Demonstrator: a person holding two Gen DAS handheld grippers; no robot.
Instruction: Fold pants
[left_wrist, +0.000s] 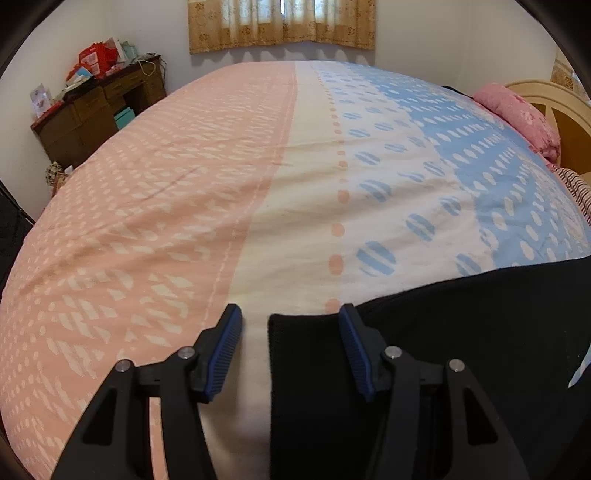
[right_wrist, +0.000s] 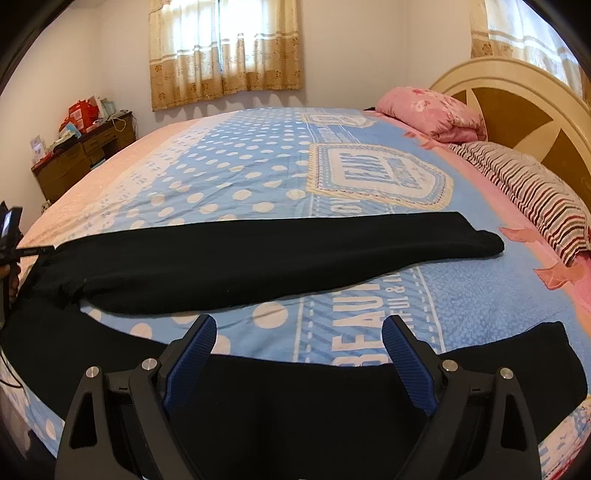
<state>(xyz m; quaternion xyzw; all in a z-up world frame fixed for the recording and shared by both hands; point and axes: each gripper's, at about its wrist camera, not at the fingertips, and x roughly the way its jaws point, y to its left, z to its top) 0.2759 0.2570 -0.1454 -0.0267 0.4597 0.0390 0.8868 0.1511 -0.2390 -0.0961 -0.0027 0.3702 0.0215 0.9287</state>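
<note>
Black pants (right_wrist: 258, 254) lie spread on the bed (right_wrist: 258, 166), over a bedspread (left_wrist: 295, 184) that is pink at one side, cream in the middle and blue with white dots at the other. In the right wrist view one leg stretches across the blue part toward the striped pillow (right_wrist: 535, 199), and the other leg (right_wrist: 332, 398) lies nearer, along the bed's edge, under the right gripper (right_wrist: 299, 332). That gripper stands wide open above this near leg, its blue pads clear of the cloth as far as the view shows, holding nothing. In the left wrist view the left gripper (left_wrist: 291, 314) is about half open, tilted down over the pants' edge (left_wrist: 280, 354); that edge lies between the jaws, nearer the right-hand pad, but whether that pad touches the fabric I cannot tell. A pink pillow (right_wrist: 432, 110) sits by the headboard (right_wrist: 517, 107). Curtains (right_wrist: 225, 48) hang on the far wall, and a brown desk (left_wrist: 96, 110) piled with boxes stands in the corner
</note>
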